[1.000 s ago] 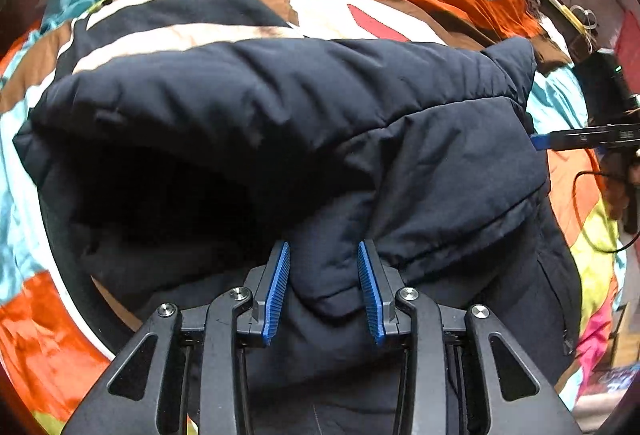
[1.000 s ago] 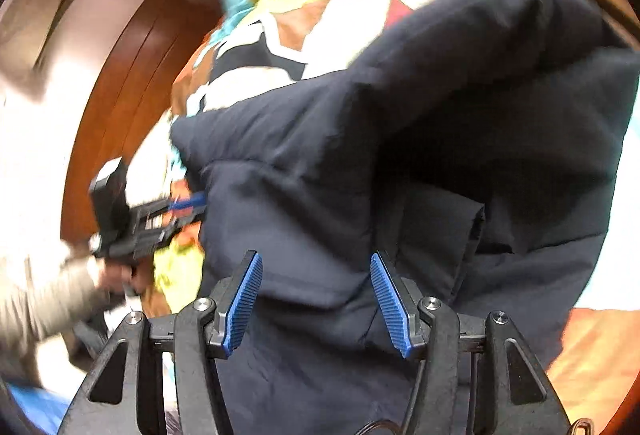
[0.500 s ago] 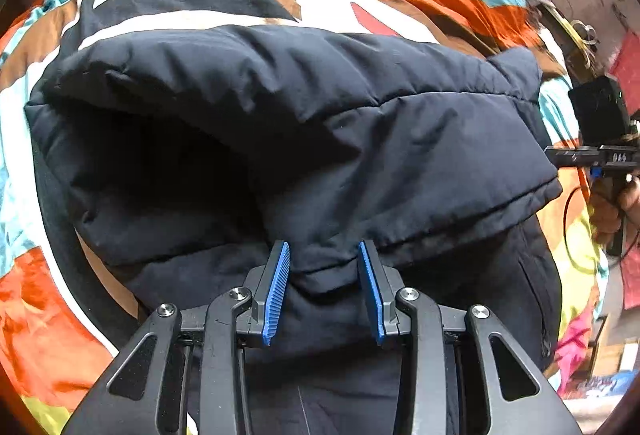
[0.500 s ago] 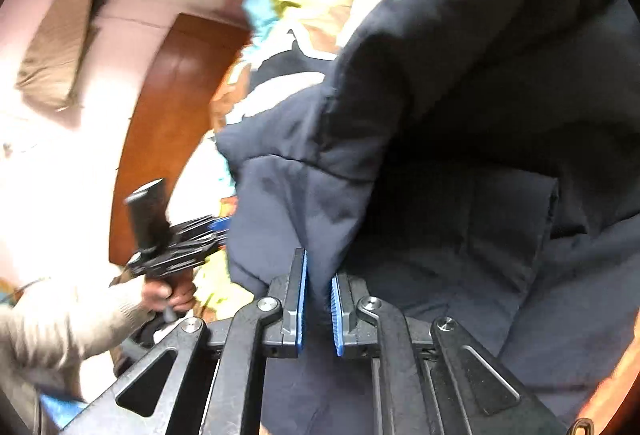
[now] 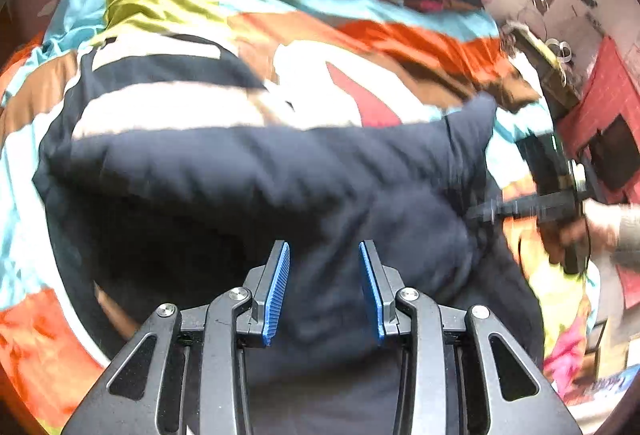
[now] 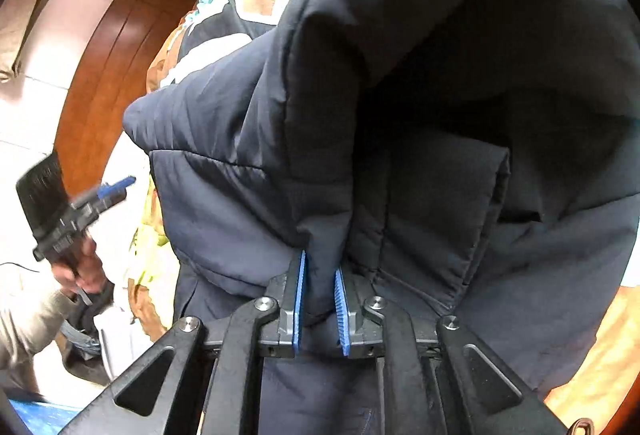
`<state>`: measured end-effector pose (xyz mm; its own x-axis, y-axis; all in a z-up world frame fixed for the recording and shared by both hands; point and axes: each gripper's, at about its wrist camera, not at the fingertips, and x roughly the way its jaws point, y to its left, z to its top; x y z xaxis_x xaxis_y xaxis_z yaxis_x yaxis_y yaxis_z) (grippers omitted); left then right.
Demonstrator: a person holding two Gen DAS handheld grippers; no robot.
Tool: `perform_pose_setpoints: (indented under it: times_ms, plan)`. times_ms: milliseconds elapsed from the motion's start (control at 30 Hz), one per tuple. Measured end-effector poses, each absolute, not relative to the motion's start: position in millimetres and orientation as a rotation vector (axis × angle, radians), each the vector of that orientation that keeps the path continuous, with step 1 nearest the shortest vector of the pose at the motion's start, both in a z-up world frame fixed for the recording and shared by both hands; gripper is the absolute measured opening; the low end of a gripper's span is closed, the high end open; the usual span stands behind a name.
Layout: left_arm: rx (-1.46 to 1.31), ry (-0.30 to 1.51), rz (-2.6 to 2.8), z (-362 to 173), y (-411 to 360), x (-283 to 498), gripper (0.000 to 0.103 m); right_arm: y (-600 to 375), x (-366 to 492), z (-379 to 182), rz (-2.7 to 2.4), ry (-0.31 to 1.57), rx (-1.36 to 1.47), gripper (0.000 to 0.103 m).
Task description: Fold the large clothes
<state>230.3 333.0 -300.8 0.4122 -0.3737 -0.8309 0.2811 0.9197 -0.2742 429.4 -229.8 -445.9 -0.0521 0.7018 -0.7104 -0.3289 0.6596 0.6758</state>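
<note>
Bulky, soft and springy, the navy padded jacket (image 6: pixel 420 115) on the bed (image 5: pixel 400 35) wants hem grips: the right gripper (image 6: pixel 319 305) pinches its 6 o'clock fold, the left gripper (image 5: pixel 324 289) gapes half-open over it, gripping nothing.

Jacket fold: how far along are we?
Done: the dark jacket is doubled over on the patchwork bedspread. In hand: the right gripper pinches its edge; the left gripper stands open at the fabric. Left: laying this fold flat, then tidying.
</note>
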Motion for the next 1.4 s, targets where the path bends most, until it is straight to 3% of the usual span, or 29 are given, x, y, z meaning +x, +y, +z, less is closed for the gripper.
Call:
perform_pose_setpoints:
  times_ms: [200, 400, 467, 567, 667, 800, 900, 967, 1033, 1133, 1200, 1400]
  plan:
    - [-0.061, 1.094, -0.335, -327.5, 326.8, 275.4, 0.031, -233.5, 423.0, -425.6, 0.823, 1.354, 0.312, 0.024]
    - [-0.031, 1.085, -0.336, -338.6, 332.2, 281.7, 0.031, -225.1, 403.2, -337.7, 0.901, 1.019, 0.177, 0.026]
    - [-0.025, 1.093, -0.330, -344.3, 330.7, 283.9, 0.032, -211.7, 410.6, -334.7, 0.922, 0.974, 0.148, 0.045]
    - [-0.019, 1.096, -0.321, -349.9, 330.4, 284.2, 0.033, -184.3, 434.1, -365.8, 0.880, 1.012, 0.058, 0.045]
    - [-0.018, 1.108, -0.320, -358.1, 330.1, 286.6, 0.034, -195.9, 451.9, -402.9, 0.824, 1.082, 0.038, 0.032]
    - [-0.021, 1.122, -0.295, -373.2, 329.0, 288.2, 0.034, -188.3, 450.1, -423.6, 0.802, 1.116, 0.017, 0.031]
    - [-0.030, 1.109, -0.270, -358.9, 330.2, 279.2, 0.034, -186.3, 451.2, -408.0, 0.779, 1.116, 0.025, 0.034]
    - [-0.031, 1.086, -0.296, -346.1, 330.7, 264.2, 0.034, -187.7, 440.1, -386.8, 0.833, 1.076, 0.054, 0.043]
    - [-0.010, 1.073, -0.333, -340.4, 327.0, 246.3, 0.035, -181.3, 426.0, -378.4, 0.903, 1.059, 0.022, 0.046]
    - [0.075, 1.094, -0.361, -352.5, 312.7, 224.2, 0.039, -165.7, 393.8, -390.2, 0.980, 1.087, -0.100, 0.046]
    - [0.170, 1.147, -0.319, -378.8, 304.2, 216.7, 0.053, -158.5, 383.6, -407.5, 0.964, 1.095, -0.182, 0.046]
    - [0.066, 1.169, -0.295, -376.4, 314.5, 200.5, 0.052, -162.9, 376.3, -396.5, 0.946, 1.104, -0.092, 0.048]
